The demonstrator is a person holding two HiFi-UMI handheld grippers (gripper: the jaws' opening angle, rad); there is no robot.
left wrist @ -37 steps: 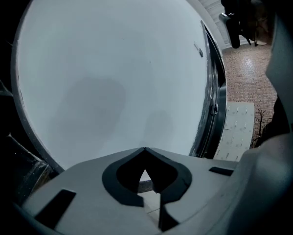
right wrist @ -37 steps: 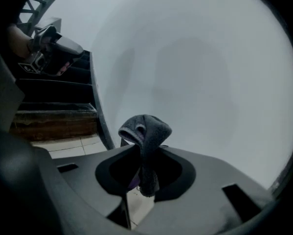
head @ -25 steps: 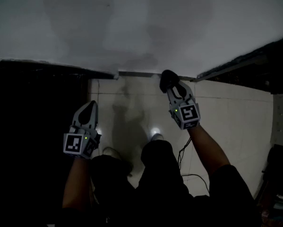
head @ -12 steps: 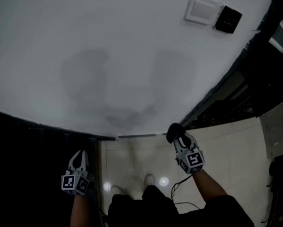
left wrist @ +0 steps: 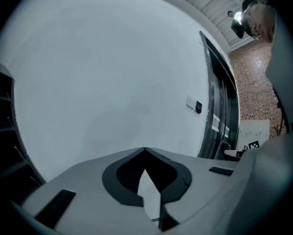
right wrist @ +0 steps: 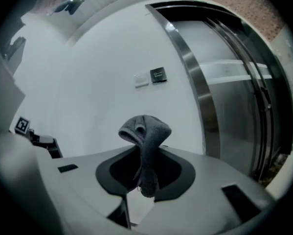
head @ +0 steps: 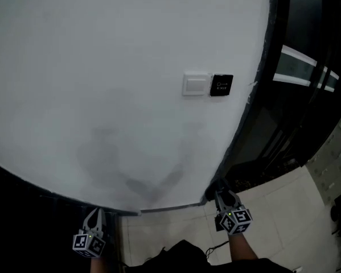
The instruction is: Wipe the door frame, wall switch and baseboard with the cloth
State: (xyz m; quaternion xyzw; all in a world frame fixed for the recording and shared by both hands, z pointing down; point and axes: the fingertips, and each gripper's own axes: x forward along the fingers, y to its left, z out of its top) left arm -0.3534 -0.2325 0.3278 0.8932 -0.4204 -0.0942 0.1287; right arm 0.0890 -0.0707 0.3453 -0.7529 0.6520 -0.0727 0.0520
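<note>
Cloth [right wrist: 145,127] was clamped in the right gripper [right wrist: 145,150].
Left gripper [left wrist: 145,152] jaws met tip to tip, empty; wall switch [head: 195,85] sat near the door frame [right wrist: 195,87].

**Two grippers, one cloth, two plates on one wall**

There are two grippers: the left gripper [head: 94,215] and the right gripper [head: 222,197]. Each carries one marker cube [head: 87,244], making two cubes in all. There is one grey cloth [right wrist: 145,131]. The single white wall [head: 102,67] bears two small plates: one white wall switch [head: 195,85] and one black plate [head: 221,85]. One door frame [right wrist: 195,87] and one baseboard [head: 170,209] are visible.
</note>
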